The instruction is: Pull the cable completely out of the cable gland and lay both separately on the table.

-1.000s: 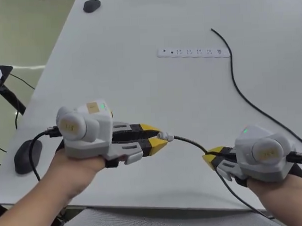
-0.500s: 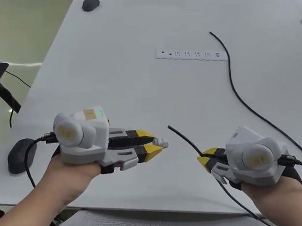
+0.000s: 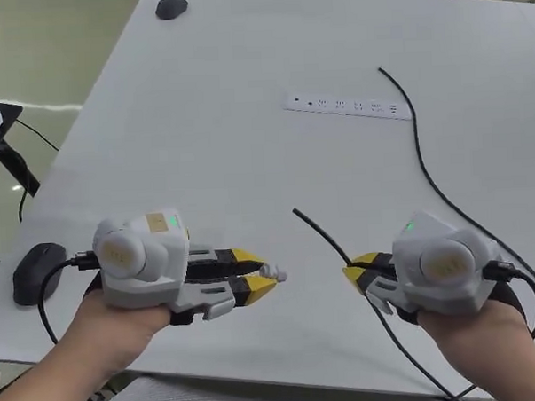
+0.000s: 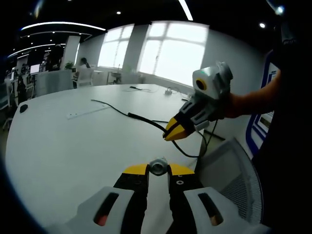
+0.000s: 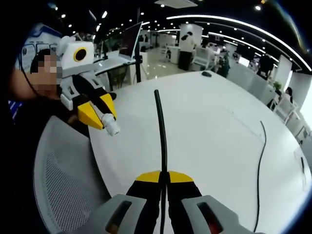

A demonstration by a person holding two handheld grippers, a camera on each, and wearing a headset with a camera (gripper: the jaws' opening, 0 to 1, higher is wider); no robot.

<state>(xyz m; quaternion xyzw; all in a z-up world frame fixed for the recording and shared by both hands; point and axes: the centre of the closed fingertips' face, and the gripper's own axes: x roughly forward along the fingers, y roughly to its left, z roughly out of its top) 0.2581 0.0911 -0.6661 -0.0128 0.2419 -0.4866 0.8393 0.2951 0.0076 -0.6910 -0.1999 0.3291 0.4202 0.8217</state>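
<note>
Near the front edge of the white surface (image 3: 248,157), both parts are held up and nothing has been laid down yet. The left claw (image 3: 256,277) is closed on the small silver gland (image 3: 275,274), pinched only at the very tips; this is confirmed in the left gripper view, where the gland (image 4: 158,166) sits between the yellow tips of the claw (image 4: 157,170). The right claw (image 3: 354,272) is clamped on the black cable (image 3: 322,237), whose free end sticks out toward the gland with a clear gap between them, so the pull-out is judged done. In the right gripper view the cable (image 5: 161,131) runs straight out of the closed claw (image 5: 162,176). The rest of the cable trails off the front edge below the right hand. Risks: the gland is round and barely gripped, so it could be dropped or could roll off the nearby edge if released too close to it. The cable could be dragged off the surface by its hanging tail. If the two are set down too near each other, they may end up touching. A mix-up with the other black lead (image 3: 426,176) beside the power strip (image 3: 348,106) is also possible.
</note>
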